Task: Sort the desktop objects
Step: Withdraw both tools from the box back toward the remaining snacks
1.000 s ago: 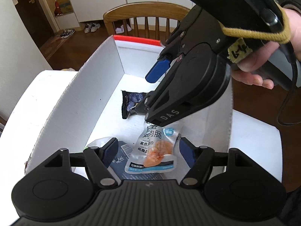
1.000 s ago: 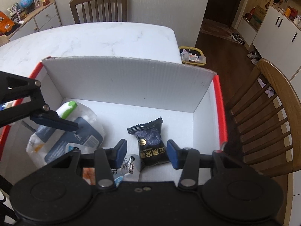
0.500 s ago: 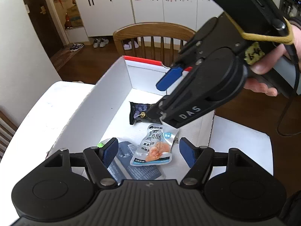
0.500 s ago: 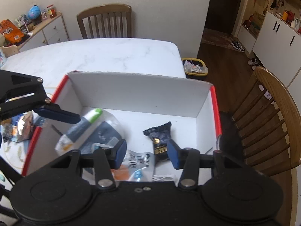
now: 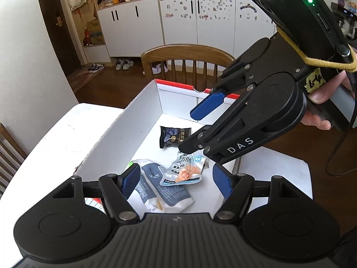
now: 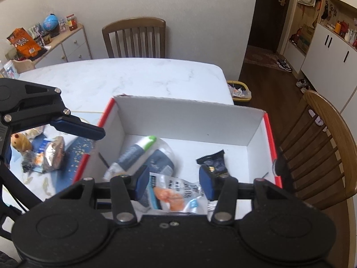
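A white box with a red rim (image 5: pixel 116 147) (image 6: pixel 189 120) holds a dark snack pack (image 5: pixel 175 134) (image 6: pixel 215 163), a clear chicken pouch (image 5: pixel 186 170) (image 6: pixel 176 192) and a white-and-blue bag with a green cap (image 5: pixel 160 189) (image 6: pixel 142 154). My left gripper (image 5: pixel 176 181) hovers above the box's near end, open and empty. A hand holds my right gripper (image 5: pixel 189 129) (image 6: pixel 174 181) over the box from the right, its jaws apart with nothing between them. One blue-padded finger (image 6: pixel 78 127) of the left gripper shows in the right wrist view.
The box stands on a white marble table (image 6: pixel 133 78). Left of it, on a blue mat, lie a stuffed toy (image 6: pixel 19 141) and a foil pack (image 6: pixel 52 156). Wooden chairs (image 5: pixel 189 53) (image 6: pixel 133 35) (image 6: pixel 323 134) ring the table. A waste basket (image 6: pixel 239 91) sits on the floor.
Both grippers have risen and drawn back from the box, which now looks smaller in both views. The packs inside lie where they were.
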